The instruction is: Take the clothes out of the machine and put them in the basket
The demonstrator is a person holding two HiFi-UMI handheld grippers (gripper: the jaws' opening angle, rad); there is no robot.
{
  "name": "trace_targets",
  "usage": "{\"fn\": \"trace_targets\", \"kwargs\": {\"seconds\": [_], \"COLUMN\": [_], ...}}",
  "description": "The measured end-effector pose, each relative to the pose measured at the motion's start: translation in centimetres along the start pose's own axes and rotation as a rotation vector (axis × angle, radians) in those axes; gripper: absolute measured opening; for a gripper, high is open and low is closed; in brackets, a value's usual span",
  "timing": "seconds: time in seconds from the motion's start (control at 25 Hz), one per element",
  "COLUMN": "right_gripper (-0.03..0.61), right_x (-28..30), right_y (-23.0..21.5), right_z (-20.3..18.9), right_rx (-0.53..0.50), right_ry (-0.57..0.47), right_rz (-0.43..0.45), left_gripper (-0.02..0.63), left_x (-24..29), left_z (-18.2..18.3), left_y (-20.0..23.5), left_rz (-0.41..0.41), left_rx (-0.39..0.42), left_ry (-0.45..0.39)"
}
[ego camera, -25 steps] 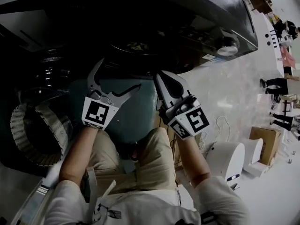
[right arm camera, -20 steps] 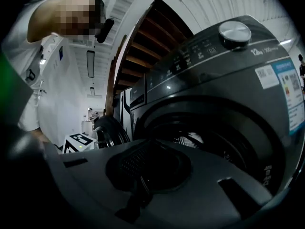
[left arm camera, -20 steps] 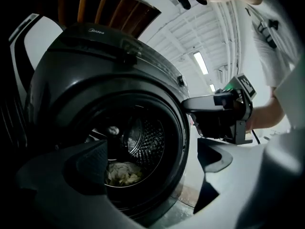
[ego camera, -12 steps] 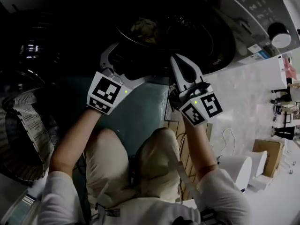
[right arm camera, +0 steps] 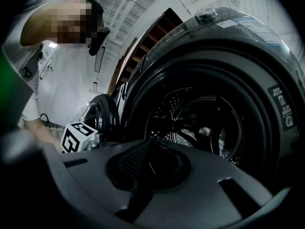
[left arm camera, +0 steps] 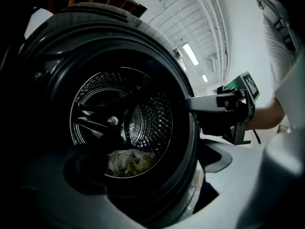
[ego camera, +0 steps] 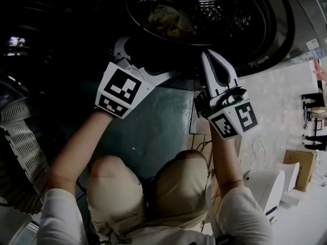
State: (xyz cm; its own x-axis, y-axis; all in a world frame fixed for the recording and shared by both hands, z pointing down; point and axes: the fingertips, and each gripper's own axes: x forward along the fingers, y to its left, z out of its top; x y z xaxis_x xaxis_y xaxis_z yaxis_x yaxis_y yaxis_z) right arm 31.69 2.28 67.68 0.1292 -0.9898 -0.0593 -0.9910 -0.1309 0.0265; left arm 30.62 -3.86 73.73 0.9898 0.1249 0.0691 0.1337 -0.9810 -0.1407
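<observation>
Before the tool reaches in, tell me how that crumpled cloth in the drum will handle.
The cloth lies crumpled in soft folds, so it is probably floppy and will drape when pinched. It looks small against the drum, so likely light, though I cannot tell if it is wet.

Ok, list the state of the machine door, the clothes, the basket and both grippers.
Machine door: open.
Clothes: bunched in the drum, untouched.
Basket: contents not visible.
Left gripper: open, empty.
Right gripper: shut, empty.
</observation>
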Motion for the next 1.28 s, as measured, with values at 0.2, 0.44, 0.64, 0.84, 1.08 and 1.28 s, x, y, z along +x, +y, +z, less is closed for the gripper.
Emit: {"fn": "trace_targets", "kwargs": {"seconds": [0.2,0.44,0.64,0.84,1.08,1.28], "right_gripper": [0.014,0.014,0.014,0.014,0.014,0.014], "right_x": [-1.1,-2.0,-2.7,-3.8,-6.2,-8.4], "right_y": [-1.1,-2.1,-3.3,-4.5,-6.1,-7.1], "right_z": [-0.1,-0.3,0.1,0.3,0.8,-0.1], "right_rx": [-0.050,-0.043,-0.025,0.006,0.005,0.017], "right_ry": [0.002,-0.013,-0.044,-0.068,-0.081,-0.050], "right_rz": [-0.008,-0.022,-0.035,-0.032,-0.049,-0.066], "left_gripper": [0.566,0.566,0.568,0.568,0.569,0.581], "left_x": [4.2,8.2,11.8,15.9,19.8,20.6], "left_z": [0.4,-0.3,0.6,-2.2,-7.7,-12.0], "left_y": [0.7,0.9,3.4,6.7,6.9,8.4], "left_rz": [-0.016,-0.016,0.005,0.032,-0.074,-0.093], "left_rx": [0.009,0.079,0.110,0.277,0.158,0.240], "left_ry": [0.033,0.171,0.305,0.490,0.738,0.946]}}
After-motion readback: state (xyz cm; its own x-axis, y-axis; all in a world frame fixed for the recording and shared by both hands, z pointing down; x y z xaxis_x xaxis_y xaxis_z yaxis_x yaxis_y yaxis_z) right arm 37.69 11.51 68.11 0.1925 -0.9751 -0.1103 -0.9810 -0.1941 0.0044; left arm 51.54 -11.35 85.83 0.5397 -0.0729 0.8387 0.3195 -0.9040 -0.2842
